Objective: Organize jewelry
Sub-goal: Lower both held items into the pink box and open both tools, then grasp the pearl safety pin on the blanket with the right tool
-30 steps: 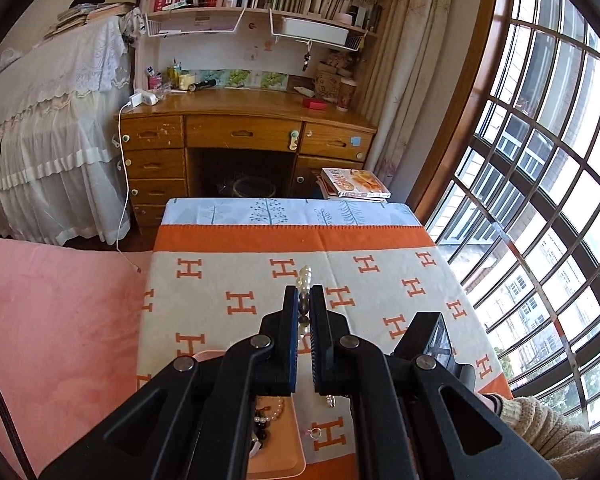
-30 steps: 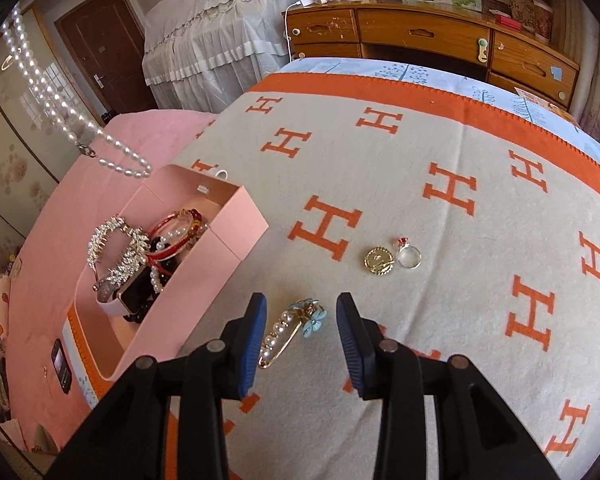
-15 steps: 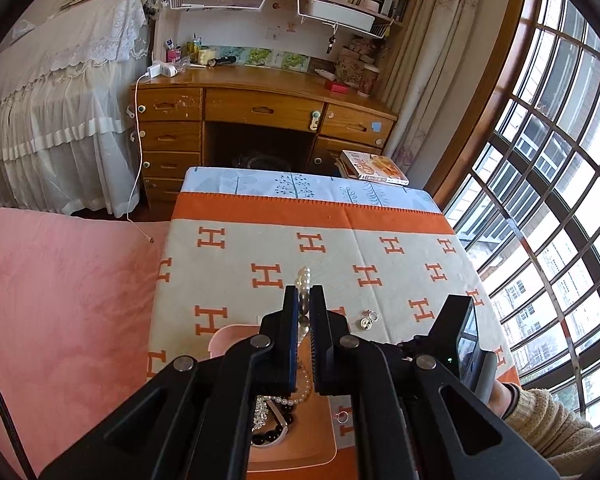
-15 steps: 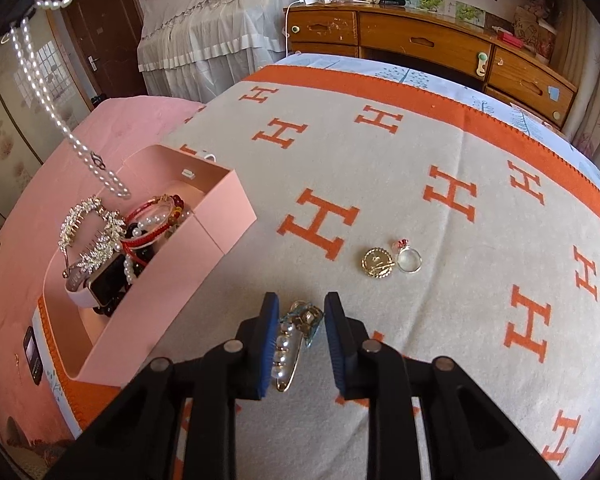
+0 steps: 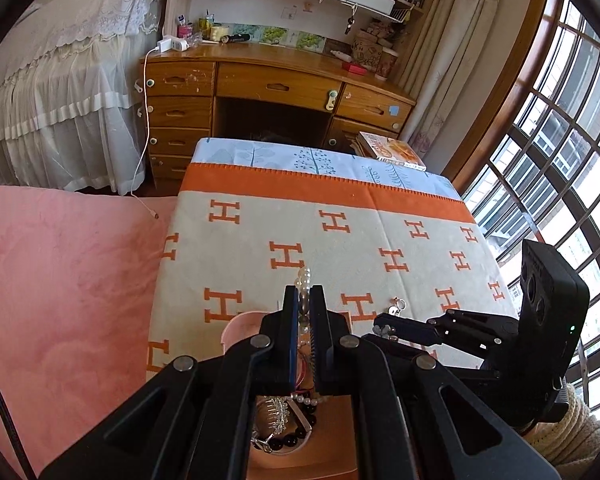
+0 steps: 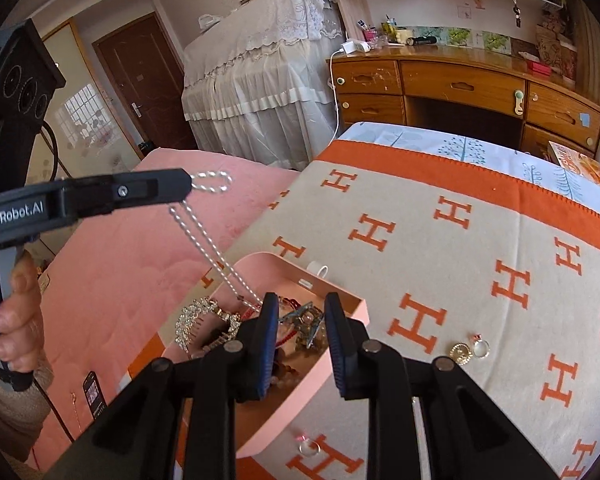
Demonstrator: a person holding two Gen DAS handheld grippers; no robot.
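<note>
My left gripper (image 5: 304, 308) is shut on a white pearl necklace (image 5: 303, 280). In the right wrist view the left gripper (image 6: 188, 188) holds it up at the left, and the pearl necklace (image 6: 204, 236) hangs slanting down into the open pink box (image 6: 300, 392). My right gripper (image 6: 302, 320) is shut on a pearl hair clip (image 6: 304, 322) with a blue bow, held off the blanket over the box's near right corner. The box holds a crystal comb (image 6: 192, 320), red bangles and dark beads. The right gripper (image 5: 384, 326) shows just right of the pink box (image 5: 236, 328).
A gold pendant (image 6: 460, 354) and a ring (image 6: 481, 347) lie on the H-patterned blanket (image 6: 500, 240) right of the box. Another ring (image 6: 310, 446) lies by the box's near side. A phone (image 6: 94, 392) rests on the pink bedding at the left. A wooden desk (image 5: 276, 84) stands beyond.
The right gripper shut on the hair clip on the blanket, then lifted it left over the box. The left gripper came down and the necklace's end sank into the box.
</note>
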